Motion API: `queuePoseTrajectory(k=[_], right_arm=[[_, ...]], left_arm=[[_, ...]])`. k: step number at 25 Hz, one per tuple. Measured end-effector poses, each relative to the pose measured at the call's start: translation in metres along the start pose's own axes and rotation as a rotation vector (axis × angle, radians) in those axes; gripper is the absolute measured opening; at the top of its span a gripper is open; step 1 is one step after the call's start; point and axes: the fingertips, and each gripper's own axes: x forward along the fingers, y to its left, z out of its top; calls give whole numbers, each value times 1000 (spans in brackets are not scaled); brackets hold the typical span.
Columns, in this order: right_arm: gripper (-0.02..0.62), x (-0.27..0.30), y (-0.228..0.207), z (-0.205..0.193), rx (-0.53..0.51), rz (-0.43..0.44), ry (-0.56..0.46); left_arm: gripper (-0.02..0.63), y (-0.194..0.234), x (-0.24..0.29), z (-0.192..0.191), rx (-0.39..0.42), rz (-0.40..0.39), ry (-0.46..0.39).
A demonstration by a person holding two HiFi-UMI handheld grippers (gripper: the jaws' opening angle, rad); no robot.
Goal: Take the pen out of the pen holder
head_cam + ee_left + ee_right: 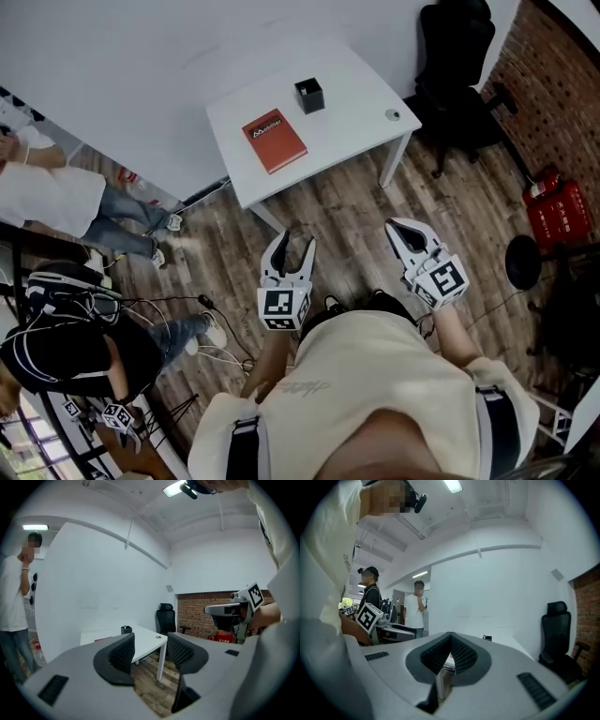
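A black square pen holder stands near the far edge of a white table; the pen in it is too small to make out. Both grippers hang over the wooden floor, well short of the table. My left gripper is open with nothing between its jaws, and in the left gripper view the pen holder shows far off beyond the left gripper. My right gripper is shut with its tips touching and nothing in it. The right gripper points toward the table, where the pen holder shows small.
On the table lie a red book and a small round object. A black office chair stands to its right by a brick wall. A red extinguisher lies on the floor. Two people stand at the left.
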Motion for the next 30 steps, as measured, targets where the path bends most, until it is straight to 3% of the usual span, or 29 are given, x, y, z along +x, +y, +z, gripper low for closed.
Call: queuePoseTrajectory(k=[6,14,30], right_arm=[[8,8,7,-13,15,-41,36],[8,32,-23,-22,39,-47,47],[8,130,-169,-6,19,81,-38]], left_arm=[[236,15,10,-22,-30,-41,49],[235,29,46,-14,-15,-38,47],[235,45,204,37,64,40,38]])
